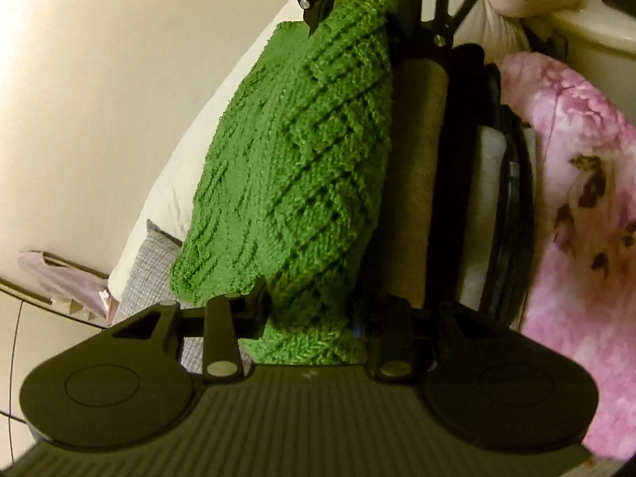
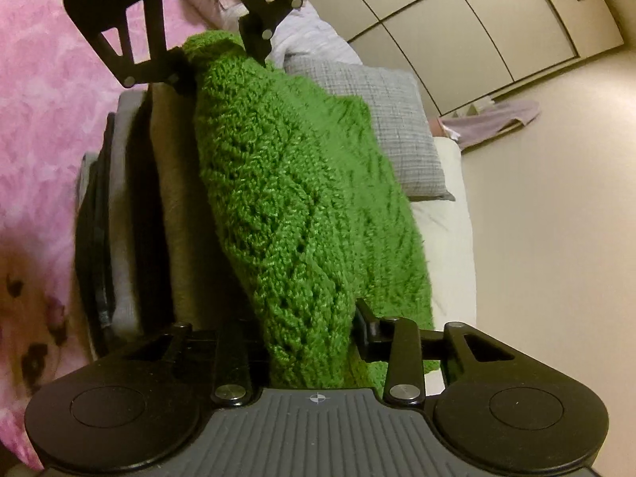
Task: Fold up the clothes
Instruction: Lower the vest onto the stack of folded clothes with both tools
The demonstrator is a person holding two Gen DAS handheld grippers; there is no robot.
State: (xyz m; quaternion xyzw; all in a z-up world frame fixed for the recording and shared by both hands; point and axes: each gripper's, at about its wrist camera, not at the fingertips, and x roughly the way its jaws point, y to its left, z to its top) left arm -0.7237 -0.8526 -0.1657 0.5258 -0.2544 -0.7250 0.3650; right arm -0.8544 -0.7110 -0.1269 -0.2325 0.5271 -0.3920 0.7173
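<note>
A folded green knitted garment (image 1: 294, 159) stretches between my two grippers. In the left wrist view my left gripper (image 1: 306, 318) is shut on its near end, the thick knit filling the jaws and hiding the pads. My right gripper (image 1: 357, 8) grips the far end at the top of that view. The right wrist view mirrors this: my right gripper (image 2: 310, 338) is shut on the green knitted garment (image 2: 298, 198), and my left gripper (image 2: 218, 59) pinches the bunched far end. The garment lies against a stack of folded clothes (image 1: 417, 159), beige, black and grey.
The stack of folded clothes (image 2: 131, 206) rests on a pink floral bedcover (image 1: 576, 159). A grey cushion (image 2: 397, 119) and a white pillow (image 1: 179, 183) lie on the garment's other side. Cream wardrobe doors (image 2: 477, 20) and a lilac cloth (image 2: 497, 119) are beyond.
</note>
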